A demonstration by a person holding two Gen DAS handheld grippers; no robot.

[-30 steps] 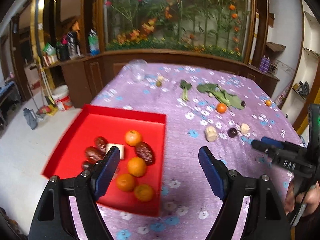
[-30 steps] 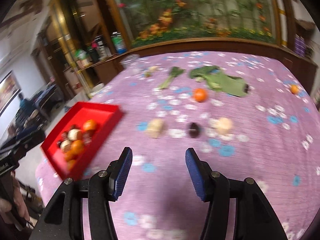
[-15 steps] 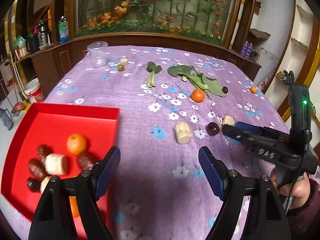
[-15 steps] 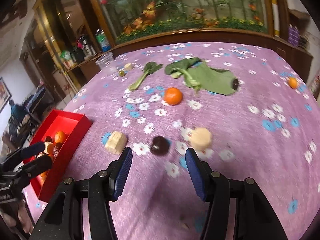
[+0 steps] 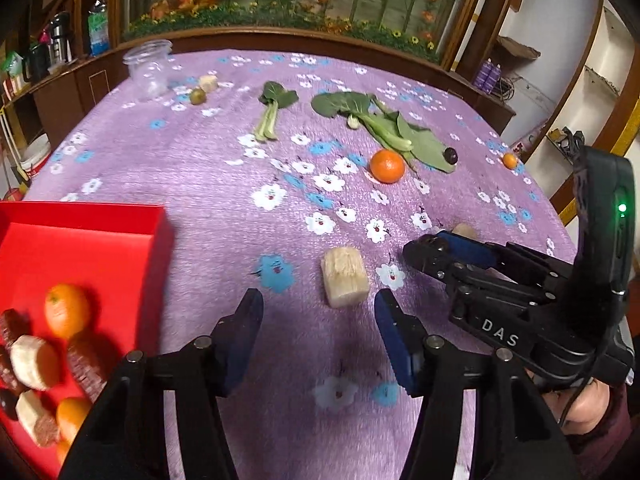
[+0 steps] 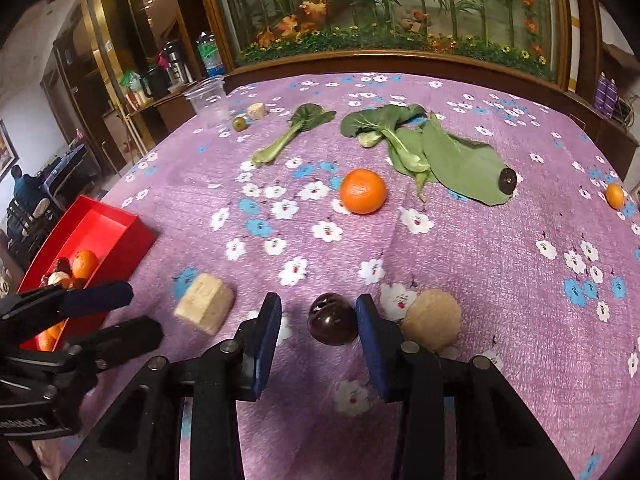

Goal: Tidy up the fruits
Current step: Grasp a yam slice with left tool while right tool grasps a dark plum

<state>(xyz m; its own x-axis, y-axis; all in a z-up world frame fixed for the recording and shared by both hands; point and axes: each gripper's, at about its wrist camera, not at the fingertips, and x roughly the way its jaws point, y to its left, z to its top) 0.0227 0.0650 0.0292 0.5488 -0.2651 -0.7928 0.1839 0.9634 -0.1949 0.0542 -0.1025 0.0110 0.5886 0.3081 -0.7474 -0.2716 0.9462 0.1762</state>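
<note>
My right gripper [image 6: 318, 330] is open, its blue pads on either side of a dark plum [image 6: 333, 325] on the purple cloth; the right pad is close to it. A round beige piece [image 6: 431, 323] lies just right of it. My left gripper [image 5: 318, 342] is open and empty, just short of a pale sugarcane chunk [image 5: 344, 278], which also shows in the right wrist view [image 6: 205, 303]. The red tray [image 5: 86, 236] at the left holds oranges, dates and pale chunks. An orange [image 6: 363, 191] lies mid-table.
Leafy greens [image 6: 440, 152] with a second dark fruit [image 6: 507, 180] lie at the back, a small orange [image 6: 614, 195] far right. A clear plastic cup [image 5: 149, 66], a green fruit [image 5: 197, 96] and a beige chunk [image 5: 208, 83] are far left. Wooden cabinets ring the table.
Both grippers moved forward and down. The right one now straddles the dark plum. The left one swung right from the tray towards the sugarcane chunk.
</note>
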